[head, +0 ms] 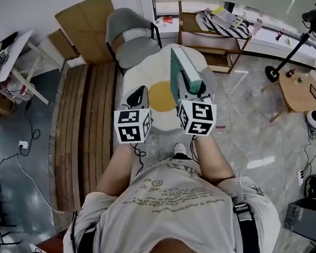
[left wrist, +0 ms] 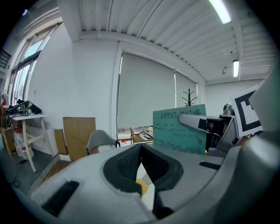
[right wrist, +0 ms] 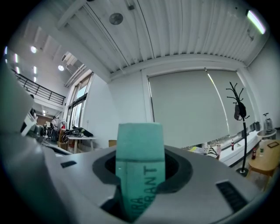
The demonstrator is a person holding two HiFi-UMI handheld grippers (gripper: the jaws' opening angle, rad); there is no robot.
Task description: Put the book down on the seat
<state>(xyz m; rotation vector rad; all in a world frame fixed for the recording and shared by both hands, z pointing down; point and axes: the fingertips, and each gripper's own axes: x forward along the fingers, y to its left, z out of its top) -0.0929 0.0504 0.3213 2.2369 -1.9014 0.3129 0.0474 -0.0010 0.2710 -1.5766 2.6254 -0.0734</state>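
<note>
A teal book [head: 184, 70] stands on edge, spine up, in my right gripper [head: 191, 96], which is shut on its near end. It hangs over the white round seat [head: 138, 74], which has a yellow disc [head: 162, 96] in its middle. I cannot tell whether the book touches the seat. In the right gripper view the book's spine [right wrist: 140, 170] fills the gap between the jaws. My left gripper [head: 139, 95] is beside it on the left, over the seat, shut and empty. In the left gripper view its jaw tips [left wrist: 141, 148] meet, and the book's cover [left wrist: 179, 129] shows to the right.
A grey chair [head: 127, 37] stands just behind the seat, with cardboard sheets [head: 87, 19] against the wall. A wooden shelf [head: 211, 39] is at the back. A round wooden table [head: 301, 87] and a black stand [head: 290, 52] are at the right. Wooden planks [head: 86, 116] lie left.
</note>
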